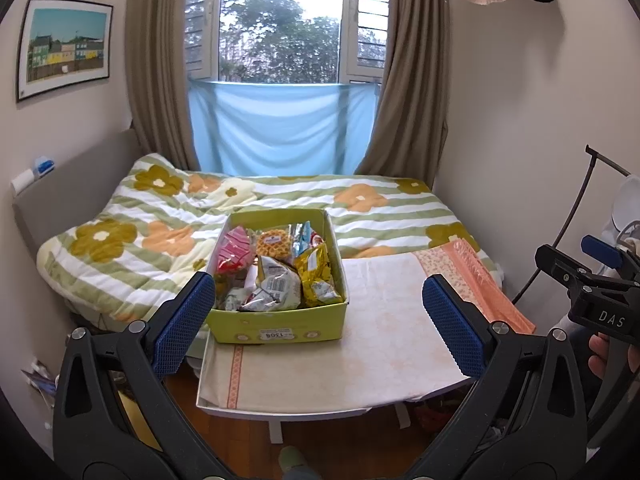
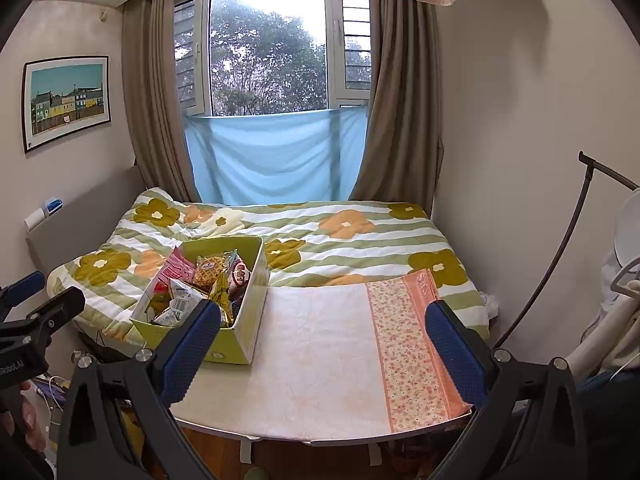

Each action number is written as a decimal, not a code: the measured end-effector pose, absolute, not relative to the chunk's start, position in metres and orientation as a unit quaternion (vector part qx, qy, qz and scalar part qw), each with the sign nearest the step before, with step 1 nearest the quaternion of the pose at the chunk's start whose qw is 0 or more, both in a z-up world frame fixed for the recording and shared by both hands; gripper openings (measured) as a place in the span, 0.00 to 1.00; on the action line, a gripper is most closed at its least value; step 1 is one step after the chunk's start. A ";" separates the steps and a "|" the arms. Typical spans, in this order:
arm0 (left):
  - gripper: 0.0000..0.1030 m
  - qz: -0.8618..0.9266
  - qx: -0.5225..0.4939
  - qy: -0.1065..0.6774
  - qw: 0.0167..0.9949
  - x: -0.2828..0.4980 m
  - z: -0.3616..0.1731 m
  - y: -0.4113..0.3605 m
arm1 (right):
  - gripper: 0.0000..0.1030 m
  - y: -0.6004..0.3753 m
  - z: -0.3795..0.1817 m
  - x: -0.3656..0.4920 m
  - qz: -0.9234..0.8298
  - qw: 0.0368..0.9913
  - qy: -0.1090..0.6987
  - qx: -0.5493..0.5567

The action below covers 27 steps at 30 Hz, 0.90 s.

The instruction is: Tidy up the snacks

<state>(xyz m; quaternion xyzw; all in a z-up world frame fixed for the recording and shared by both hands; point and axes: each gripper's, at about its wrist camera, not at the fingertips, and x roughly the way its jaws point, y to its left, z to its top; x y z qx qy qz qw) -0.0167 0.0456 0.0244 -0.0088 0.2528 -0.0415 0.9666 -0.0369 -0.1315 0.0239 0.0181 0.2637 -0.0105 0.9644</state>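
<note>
The green snack box (image 1: pixel 276 280) sits at the tabletop's (image 1: pixel 384 344) ten o'clock corner, against the bed (image 1: pixel 380 208). Both the left hand-held gripper (image 1: pixel 318 320) and the right hand-held gripper (image 2: pixel 322 344) hover above the near edge, jaws spread wide, holding nothing.

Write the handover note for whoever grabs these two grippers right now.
Left gripper: jaws open, empty, held back from the table's near edge.
Right gripper: jaws open, empty, likewise held back.
Green box sits on the left part of the cloth-covered table, full of mixed snack packets, including a waffle pack and a gold bag.
Done: nothing visible; no snack is out of the box.
Left: take the packets out and sort them, likely onto the table beside the box.
</note>
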 end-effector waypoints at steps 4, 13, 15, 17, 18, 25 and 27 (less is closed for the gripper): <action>1.00 -0.043 -0.008 0.252 0.967 -0.016 0.024 0.046 | 0.99 -0.131 0.023 -0.036 -0.009 0.964 0.266 0.021; 1.00 -0.044 -0.005 0.256 0.966 -0.010 0.024 0.045 | 0.99 -0.130 0.021 -0.032 -0.011 0.963 0.267 0.023; 1.00 -0.045 -0.005 0.257 0.965 -0.009 0.023 0.044 | 0.99 -0.130 0.021 -0.031 -0.012 0.963 0.268 0.023; 1.00 -0.045 -0.006 0.259 0.965 -0.007 0.022 0.045 | 0.99 -0.130 0.020 -0.030 -0.014 0.963 0.269 0.023; 1.00 -0.046 -0.006 0.260 0.965 -0.007 0.022 0.045 | 0.99 -0.130 0.020 -0.029 -0.014 0.962 0.270 0.024; 1.00 -0.043 -0.013 0.253 0.966 -0.001 0.022 0.046 | 0.99 -0.132 0.020 -0.026 -0.015 0.962 0.272 0.027; 1.00 -0.037 -0.011 0.250 0.967 0.000 0.023 0.046 | 0.99 -0.132 0.019 -0.026 -0.015 0.962 0.272 0.026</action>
